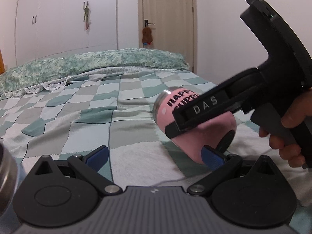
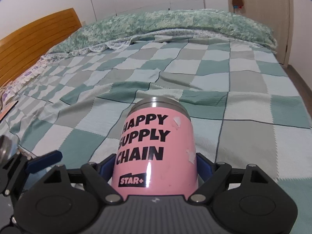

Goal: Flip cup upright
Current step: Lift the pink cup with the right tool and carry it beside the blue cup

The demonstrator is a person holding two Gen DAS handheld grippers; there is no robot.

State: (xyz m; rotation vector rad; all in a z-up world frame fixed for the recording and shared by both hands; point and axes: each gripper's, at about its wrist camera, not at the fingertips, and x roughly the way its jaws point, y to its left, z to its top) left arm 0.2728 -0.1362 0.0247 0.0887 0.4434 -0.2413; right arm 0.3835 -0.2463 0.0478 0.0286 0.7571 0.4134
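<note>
The pink cup [image 2: 156,148] with black lettering "HAPPY SUPPLY CHAIN" and a steel rim is held between my right gripper's blue pads [image 2: 202,165]. In the left wrist view the cup [image 1: 191,136] hangs tilted above the bed, rim pointing up-left, black base toward the lower right. My right gripper [image 1: 175,124] is shut on it. My left gripper [image 1: 156,156] is open and empty, low over the bed, with its right fingertip [image 1: 212,158] just under the cup. It also shows at the left edge of the right wrist view [image 2: 44,160].
A checkered green, grey and white bedspread [image 2: 195,74] covers the bed. A fuzzy green blanket [image 2: 175,21] lies along the far side. A wooden headboard [image 2: 35,37] is at the left. A steel object [image 1: 5,177] sits at the left edge. Wardrobe and door stand behind.
</note>
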